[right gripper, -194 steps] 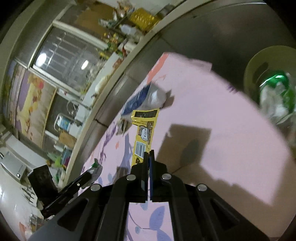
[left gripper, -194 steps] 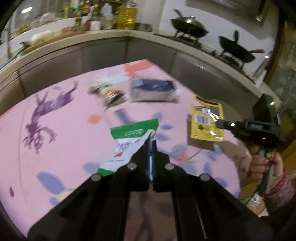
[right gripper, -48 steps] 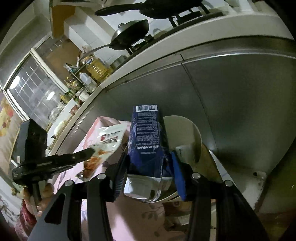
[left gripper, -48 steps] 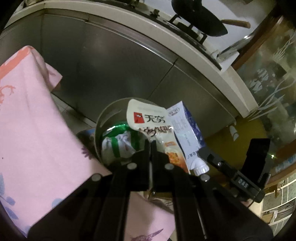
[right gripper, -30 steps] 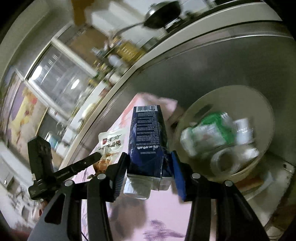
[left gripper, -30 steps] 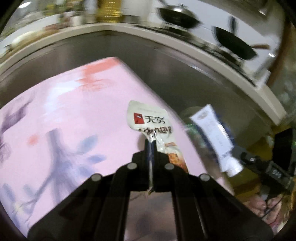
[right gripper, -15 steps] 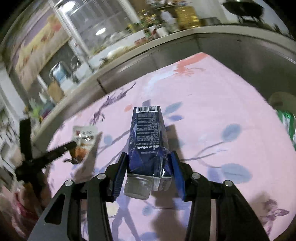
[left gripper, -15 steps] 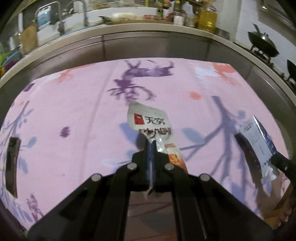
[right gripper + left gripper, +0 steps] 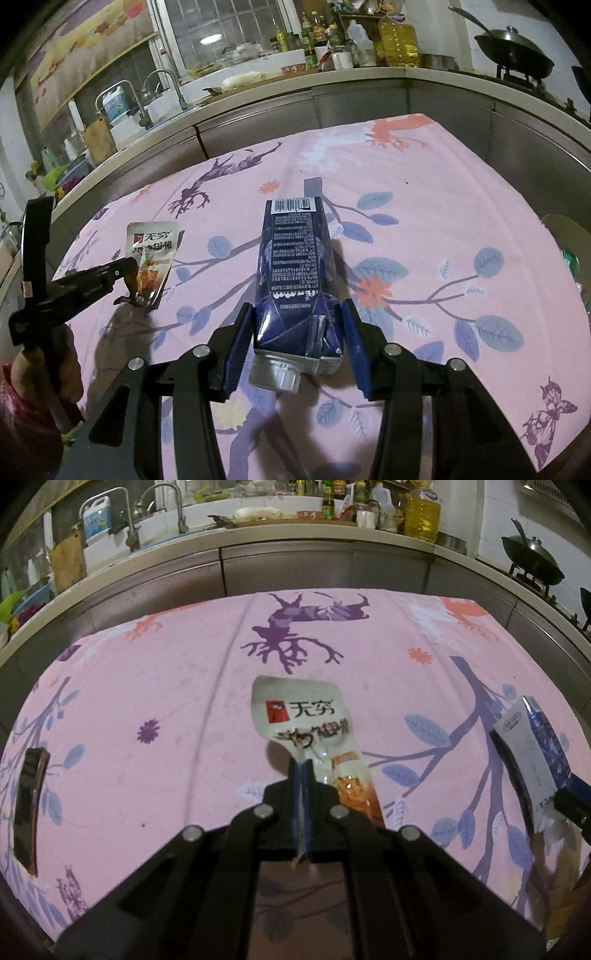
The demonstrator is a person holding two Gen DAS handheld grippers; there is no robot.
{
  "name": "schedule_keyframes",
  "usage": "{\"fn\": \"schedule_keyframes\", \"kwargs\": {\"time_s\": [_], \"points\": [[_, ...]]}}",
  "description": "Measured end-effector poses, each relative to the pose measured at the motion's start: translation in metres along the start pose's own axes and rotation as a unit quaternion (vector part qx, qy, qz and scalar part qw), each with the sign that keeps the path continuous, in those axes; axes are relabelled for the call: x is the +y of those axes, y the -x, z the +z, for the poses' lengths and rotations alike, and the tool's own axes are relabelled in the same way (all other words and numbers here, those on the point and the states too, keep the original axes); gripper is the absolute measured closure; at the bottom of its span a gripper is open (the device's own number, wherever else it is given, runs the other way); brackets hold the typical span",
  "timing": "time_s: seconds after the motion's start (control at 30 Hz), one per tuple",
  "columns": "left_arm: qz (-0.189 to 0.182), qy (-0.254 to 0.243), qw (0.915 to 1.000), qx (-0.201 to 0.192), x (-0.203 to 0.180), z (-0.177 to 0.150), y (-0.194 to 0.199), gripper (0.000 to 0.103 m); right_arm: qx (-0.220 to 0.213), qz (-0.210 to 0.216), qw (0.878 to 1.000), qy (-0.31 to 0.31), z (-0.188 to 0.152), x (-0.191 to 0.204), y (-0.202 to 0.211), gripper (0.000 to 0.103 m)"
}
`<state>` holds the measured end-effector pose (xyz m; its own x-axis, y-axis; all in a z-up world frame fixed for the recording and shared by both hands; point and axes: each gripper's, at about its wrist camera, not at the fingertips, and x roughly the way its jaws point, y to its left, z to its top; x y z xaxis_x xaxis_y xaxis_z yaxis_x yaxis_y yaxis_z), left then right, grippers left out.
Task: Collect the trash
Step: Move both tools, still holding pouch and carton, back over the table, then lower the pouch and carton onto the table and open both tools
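My left gripper [image 9: 301, 775] is shut on a white snack pouch [image 9: 303, 716] with red and orange print, held above the pink tablecloth [image 9: 166, 701]. The pouch and left gripper also show in the right wrist view [image 9: 149, 254]. My right gripper [image 9: 295, 325] is shut on a dark blue milk carton [image 9: 293, 266], cap end toward the camera, held above the cloth. The carton shows at the right edge of the left wrist view [image 9: 532, 760]. The trash bin [image 9: 569, 236] peeks in at the right edge beyond the table.
A dark phone-like object [image 9: 29, 797] lies at the table's left edge. A counter with a sink [image 9: 155, 107], bottles [image 9: 397, 37] and a wok on a stove [image 9: 515, 44] runs behind the table. The table edges drop off at the right and front.
Both grippers swung from facing the bin back toward the table, still holding the pouch and the carton. Since half a second ago the view has steadied.
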<state>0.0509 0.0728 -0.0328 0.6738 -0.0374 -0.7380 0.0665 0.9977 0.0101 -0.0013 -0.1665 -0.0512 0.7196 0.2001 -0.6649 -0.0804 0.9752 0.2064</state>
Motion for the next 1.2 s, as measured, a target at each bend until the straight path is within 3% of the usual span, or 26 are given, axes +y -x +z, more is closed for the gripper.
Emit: {"fn": "schedule_keyframes", "kwargs": {"time_s": [0.4,0.67,1.2], "points": [[0.006,-0.004,0.9999,0.010,-0.0012,-0.0012,-0.0040,0.098,0.013,0.005,1.000,-0.004,-0.0037,0.0060,-0.0031,0.054],[0.003,0.008,0.9996,0.026,0.0004,-0.0064,-0.0074,0.089,0.016,0.006,1.000,-0.009,-0.0040,0.0048,-0.0030,0.054],[0.024,0.004,0.9995,0.019,0.0013,-0.0065,-0.0085,0.070,0.023,0.017,0.999,-0.025,-0.0051,0.0013,-0.0086,0.051]]}}
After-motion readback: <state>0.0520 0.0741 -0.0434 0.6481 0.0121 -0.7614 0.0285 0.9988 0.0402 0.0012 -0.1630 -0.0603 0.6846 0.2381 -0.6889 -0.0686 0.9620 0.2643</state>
